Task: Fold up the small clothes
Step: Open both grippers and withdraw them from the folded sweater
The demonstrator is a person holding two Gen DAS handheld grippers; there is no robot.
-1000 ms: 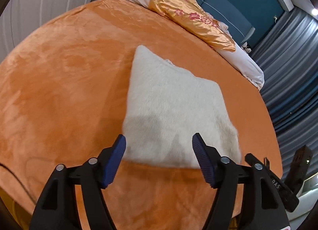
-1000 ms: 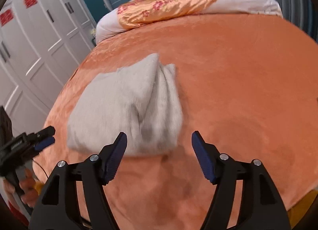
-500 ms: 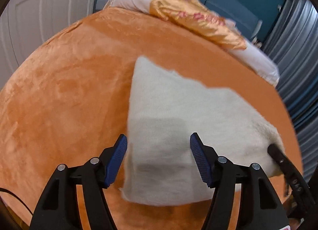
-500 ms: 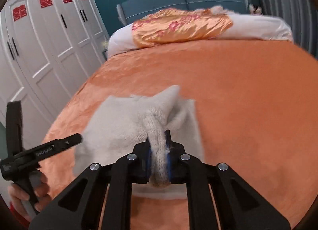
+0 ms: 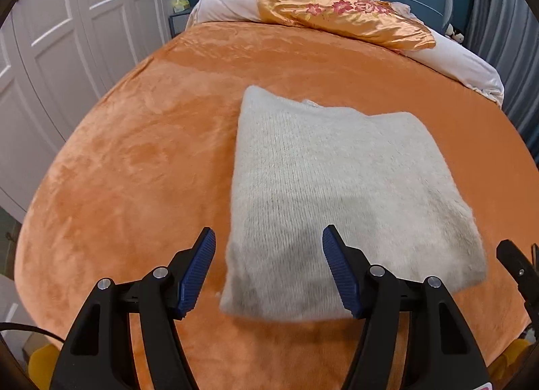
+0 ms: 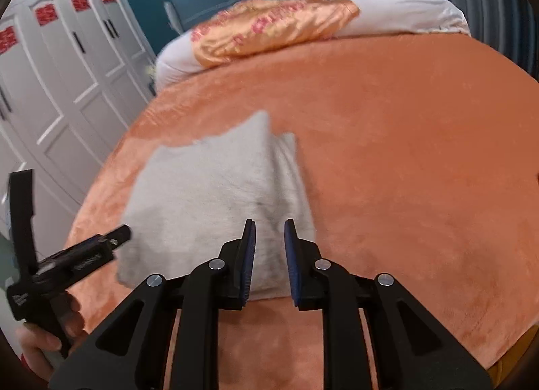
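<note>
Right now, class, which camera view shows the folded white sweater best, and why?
The left wrist view: the folded white sweater lies whole and sharp on the orange blanket. In the right wrist view it is blurred, and the right gripper hides part of its near edge.

Sweater (image 5: 340, 188): off-white fuzzy knit, folded into a rough rectangle, lying flat on the bed. Far end has a peaked corner and a second layer edge showing (image 6: 215, 194).
</note>
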